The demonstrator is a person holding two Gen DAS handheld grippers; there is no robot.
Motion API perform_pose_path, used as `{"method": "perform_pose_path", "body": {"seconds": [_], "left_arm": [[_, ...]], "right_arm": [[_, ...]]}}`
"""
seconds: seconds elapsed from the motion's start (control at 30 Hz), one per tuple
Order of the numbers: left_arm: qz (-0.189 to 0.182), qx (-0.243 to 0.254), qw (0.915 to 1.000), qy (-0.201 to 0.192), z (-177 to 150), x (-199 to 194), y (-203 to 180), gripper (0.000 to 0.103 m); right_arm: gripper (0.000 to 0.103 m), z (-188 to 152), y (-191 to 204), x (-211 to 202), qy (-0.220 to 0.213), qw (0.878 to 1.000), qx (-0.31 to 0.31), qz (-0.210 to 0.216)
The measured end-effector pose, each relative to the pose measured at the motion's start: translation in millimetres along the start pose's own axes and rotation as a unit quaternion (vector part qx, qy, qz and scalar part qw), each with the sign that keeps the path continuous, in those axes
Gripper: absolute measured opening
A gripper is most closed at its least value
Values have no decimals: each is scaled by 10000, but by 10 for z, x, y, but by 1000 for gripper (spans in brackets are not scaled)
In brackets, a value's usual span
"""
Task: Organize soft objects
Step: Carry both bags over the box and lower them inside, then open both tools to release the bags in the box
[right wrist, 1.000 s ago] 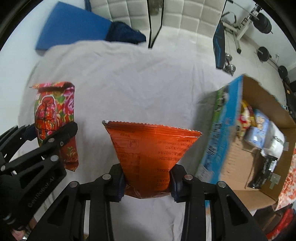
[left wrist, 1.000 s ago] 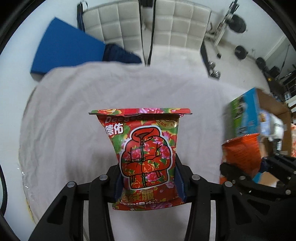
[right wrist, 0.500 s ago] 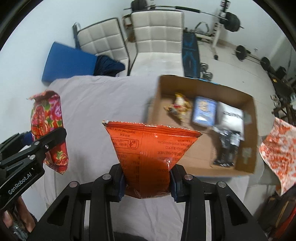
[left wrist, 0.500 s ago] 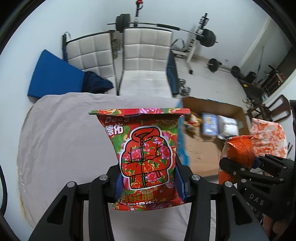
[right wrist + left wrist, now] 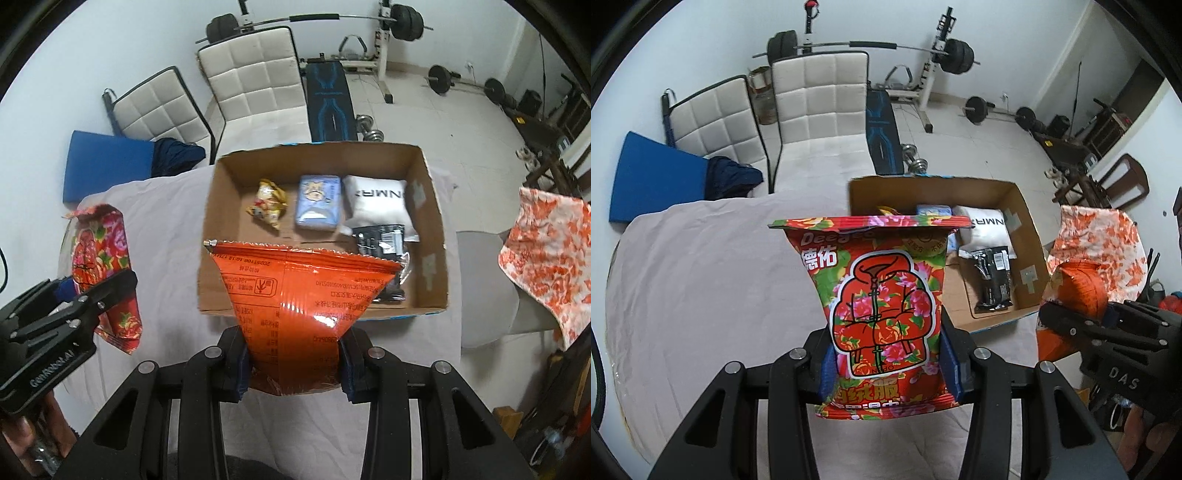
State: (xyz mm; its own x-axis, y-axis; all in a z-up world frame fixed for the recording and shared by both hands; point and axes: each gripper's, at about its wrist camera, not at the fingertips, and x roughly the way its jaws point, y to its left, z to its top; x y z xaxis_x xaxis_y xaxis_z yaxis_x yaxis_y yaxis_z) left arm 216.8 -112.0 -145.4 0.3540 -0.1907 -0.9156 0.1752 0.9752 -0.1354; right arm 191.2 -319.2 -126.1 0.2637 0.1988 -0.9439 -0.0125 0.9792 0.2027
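Packets fill both grippers: the left gripper (image 5: 888,363) pinches a red floral packet (image 5: 882,306) by its lower half, upright, its blue pads pressed into both sides, and the packet's body hides the near left part of the box (image 5: 1028,221) behind it. The right gripper (image 5: 293,363) is clamped on an orange packet (image 5: 299,299), held by its narrow bottom so the wide crimped top fans out and covers the box's near wall and part of a black pack (image 5: 382,240) inside. Print on the orange packet reads upside down and is too small to make out. In the right wrist view the box sits on a pale cloth (image 5: 162,229) at the table's far right, and holds a yellow snack bag (image 5: 267,203), a blue tissue pack (image 5: 317,203) and a white pouch (image 5: 376,201) along its far side; the pouch's lettering is cut off by its folds. Both held packets hang above the cloth, near the box but not inside it. At the left edge of that view the other gripper shows only partly, with fingertips of a hand (image 5: 22,439) beneath, cut off by the frame. An orange-patterned cloth (image 5: 550,254) lies right of the table, its support hidden.
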Motion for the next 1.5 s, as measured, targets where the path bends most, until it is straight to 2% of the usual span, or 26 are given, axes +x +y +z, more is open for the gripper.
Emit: {"method": "perform_pose_path", "body": {"seconds": [0.13, 0.3, 0.5, 0.67, 0.8, 0.97, 1.1, 1.33, 1.5], "left_arm": [[-23, -43, 9994, 329, 135, 356, -95, 43], [29, -89, 9967, 807, 289, 859, -129, 43], [38, -436, 9871, 1537, 374, 1558, 42, 43], [51, -477, 9800, 1929, 347, 1924, 25, 43], [17, -454, 9765, 2106, 369, 2119, -26, 43], [201, -289, 9717, 2337, 352, 2363, -78, 43], [316, -140, 9712, 2356, 346, 2399, -139, 43], [334, -208, 9695, 2418, 358, 2427, -195, 43], [380, -259, 9668, 2516, 406, 2458, -186, 44]], "right_arm": [[39, 141, -163, 174, 120, 9999, 10, -52], [39, 369, -261, 576, 435, 9990, 4, 97], [39, 556, -295, 1261, 982, 9951, -47, 94], [40, 636, -293, 1796, 1370, 9904, -158, 30], [40, 654, -280, 2101, 1576, 9873, -204, -29], [40, 681, -282, 2347, 1710, 9849, -254, -66], [41, 692, -292, 2486, 1786, 9836, -211, -135], [42, 723, -333, 2568, 1832, 9828, -127, -167], [53, 742, -369, 2533, 1843, 9825, -137, -254]]}}
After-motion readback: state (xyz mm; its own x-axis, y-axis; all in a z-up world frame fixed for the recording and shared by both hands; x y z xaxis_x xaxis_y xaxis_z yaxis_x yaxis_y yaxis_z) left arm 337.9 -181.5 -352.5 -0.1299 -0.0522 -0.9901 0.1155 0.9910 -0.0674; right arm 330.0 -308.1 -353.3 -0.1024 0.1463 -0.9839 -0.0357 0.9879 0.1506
